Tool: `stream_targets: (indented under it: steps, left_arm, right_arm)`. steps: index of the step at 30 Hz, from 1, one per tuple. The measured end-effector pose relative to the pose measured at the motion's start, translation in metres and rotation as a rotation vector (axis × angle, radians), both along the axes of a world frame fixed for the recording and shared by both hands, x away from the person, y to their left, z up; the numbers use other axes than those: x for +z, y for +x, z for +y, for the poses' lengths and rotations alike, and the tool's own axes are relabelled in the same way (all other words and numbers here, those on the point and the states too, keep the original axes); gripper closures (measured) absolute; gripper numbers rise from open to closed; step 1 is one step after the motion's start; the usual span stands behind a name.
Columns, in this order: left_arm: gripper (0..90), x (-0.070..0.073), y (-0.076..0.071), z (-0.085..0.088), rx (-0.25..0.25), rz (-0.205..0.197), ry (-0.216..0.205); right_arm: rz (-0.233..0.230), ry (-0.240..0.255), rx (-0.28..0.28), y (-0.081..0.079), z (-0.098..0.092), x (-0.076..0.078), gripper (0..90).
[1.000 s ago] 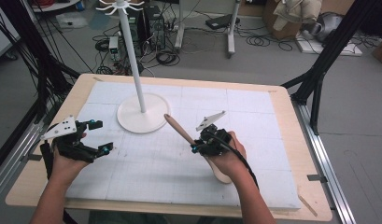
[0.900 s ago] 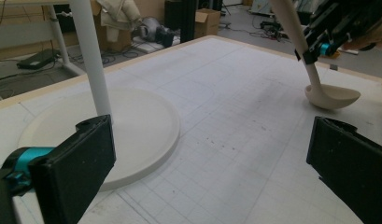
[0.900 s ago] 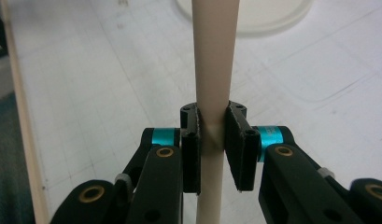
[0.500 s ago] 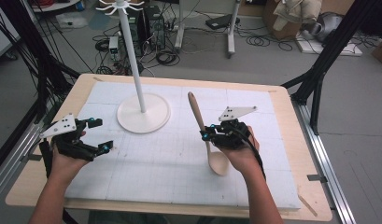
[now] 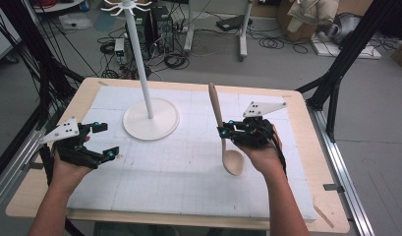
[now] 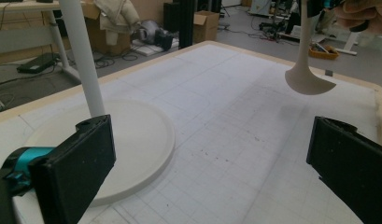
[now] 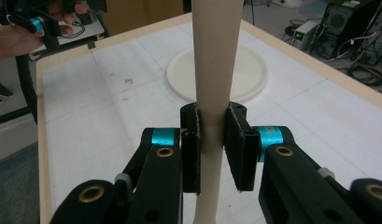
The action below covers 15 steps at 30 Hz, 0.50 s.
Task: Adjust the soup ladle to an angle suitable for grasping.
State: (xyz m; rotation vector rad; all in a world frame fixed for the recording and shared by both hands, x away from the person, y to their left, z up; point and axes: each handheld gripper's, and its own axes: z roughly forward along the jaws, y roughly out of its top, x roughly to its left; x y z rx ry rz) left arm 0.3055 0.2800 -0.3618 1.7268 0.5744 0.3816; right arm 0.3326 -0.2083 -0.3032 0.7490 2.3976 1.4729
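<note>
Desk [image 5: 306,162]: wooden rim, top covered by a white gridded mat [image 5: 188,167]. Everything below sits on or above it.

Stand [image 5: 151,118]: white, round flat base on the far left part of the mat, thin upright pole rising from its middle to a ring of hooks at the top. In my left gripper view the base and pole lie just beyond the left jaw; in my right gripper view the base shows behind the spoon's handle.

Wooden spoon [image 5: 219,118]: pale wood, long handle, oval bowl. It hangs nearly upright in the air over the right half of the mat, bowl [image 5: 233,162] down and handle end up, tilted slightly toward the stand. It is well apart from the stand. My left gripper view shows the bowl [image 6: 307,81] clear of the mat, with a faint shadow beneath.

My right hand-held gripper [image 5: 224,132]: raised above the mat, jaws pinching the spoon's handle from both sides, roughly at mid-length. In my right gripper view the two black pads [image 7: 239,144] press flat against the handle [image 7: 215,70].

My left hand-held gripper [image 5: 104,141]: near the desk's left edge, low over the mat, jaws spread wide with nothing between them, pointing across toward the spoon.
</note>
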Motion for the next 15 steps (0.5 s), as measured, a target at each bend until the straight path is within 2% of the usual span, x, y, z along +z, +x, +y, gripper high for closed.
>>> stream_targets:
  steps: [5,15]
  left_arm:
    - [1.7,0.0050,-0.0012,-0.0009,-0.005,-0.013,0.004]
    - [1.7,0.0011,0.0075,-0.0044,-0.019,-0.009,0.009]
  right_arm:
    - [-0.011,0.005,-0.001,0.0032,-0.0037,0.0063,77.8]
    - [-0.008,-0.007,-0.010,0.0086,-0.0036,0.0043,77.8]
